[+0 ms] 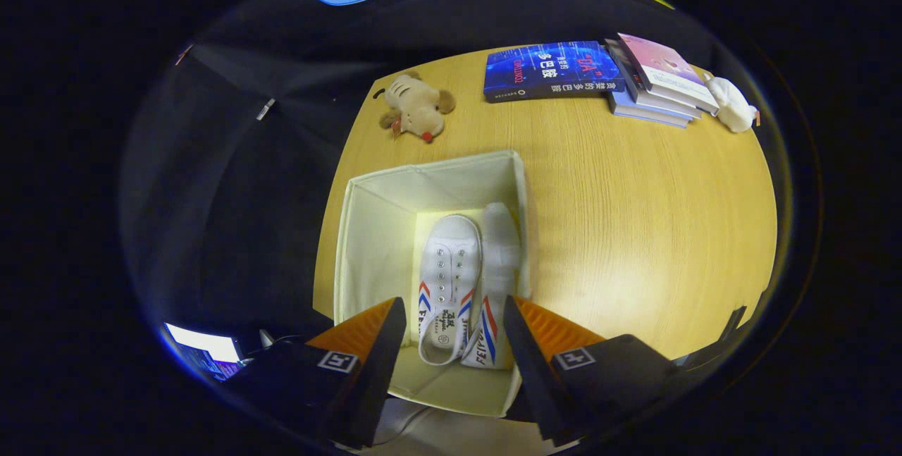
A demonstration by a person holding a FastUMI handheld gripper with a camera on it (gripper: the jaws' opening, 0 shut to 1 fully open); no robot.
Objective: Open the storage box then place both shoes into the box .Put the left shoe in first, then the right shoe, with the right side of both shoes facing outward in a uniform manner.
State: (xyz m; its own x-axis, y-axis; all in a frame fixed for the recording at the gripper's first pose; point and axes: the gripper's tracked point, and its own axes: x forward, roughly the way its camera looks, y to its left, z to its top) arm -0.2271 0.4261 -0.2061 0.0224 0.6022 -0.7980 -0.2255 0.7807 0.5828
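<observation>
We look down into an open cream fabric storage box (pixel 373 230), square with soft walls, on a wood-grain table (pixel 634 230). Two white canvas shoes (pixel 451 280) lie inside: one upright showing eyelets, the other (pixel 497 280) on its side against the right wall; red-blue chevron stripes, lettering illegible. Gripper (pixel 451 333) hovers above, fingers spread wide, holding nothing. Beyond: plush dog (pixel 416 107), stacked books (pixel 599 75).

The gripper (pixel 451 343) has two wedge-shaped fingers with ribbed outer faces, each base carrying a square black-and-white marker.
</observation>
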